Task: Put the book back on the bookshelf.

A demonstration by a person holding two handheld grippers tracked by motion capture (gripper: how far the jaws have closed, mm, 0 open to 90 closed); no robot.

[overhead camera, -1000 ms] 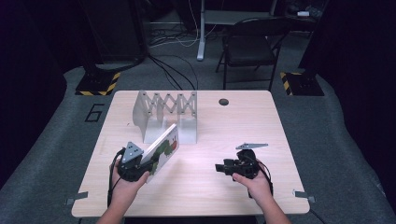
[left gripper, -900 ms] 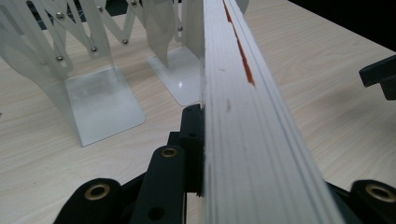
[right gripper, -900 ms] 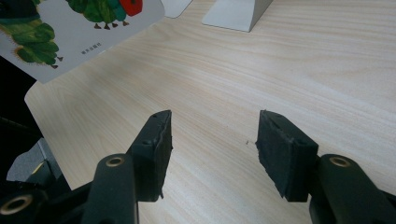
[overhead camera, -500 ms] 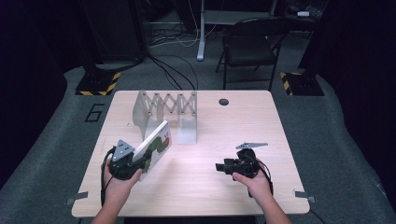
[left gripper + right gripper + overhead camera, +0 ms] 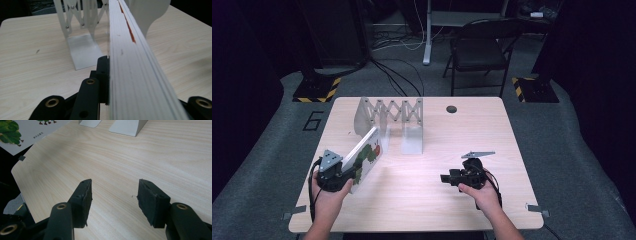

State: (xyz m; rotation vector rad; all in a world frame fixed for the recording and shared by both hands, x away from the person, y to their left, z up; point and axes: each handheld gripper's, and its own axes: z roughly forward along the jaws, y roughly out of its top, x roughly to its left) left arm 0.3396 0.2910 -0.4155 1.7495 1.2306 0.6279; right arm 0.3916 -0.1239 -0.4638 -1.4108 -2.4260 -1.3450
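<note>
Left tongs: my left gripper (image 5: 343, 176) is pinching the white picture book with the green caterpillar cover (image 5: 366, 157) by its near end; in the left gripper view my left-hand pad (image 5: 103, 75) lies flat against the book's page edge (image 5: 135, 75).
Right tongs: my right gripper (image 5: 446, 178) is spread with nothing between the pads (image 5: 83, 200), low over the bare pale wooden table (image 5: 422, 200).
Book, where: it stands on edge and tilted, running straight ahead of my left tongs and away from me.
Long axis: it points from my left tongs toward the silver metal accordion book rack (image 5: 392, 120).
Rack, from my left tongs: ahead and a little to the right; its left end plate (image 5: 363, 118) is just past the book's far end, and its flat foot (image 5: 83, 51) lies left of the book in the left gripper view.
Touching or apart: I cannot tell whether the far end touches the end plate.
Nearer hand: my left, clearly; my right is well apart from both.
Coming move, I judge: slide the book along its own line into a gap of the rack, keeping it on edge.
</note>
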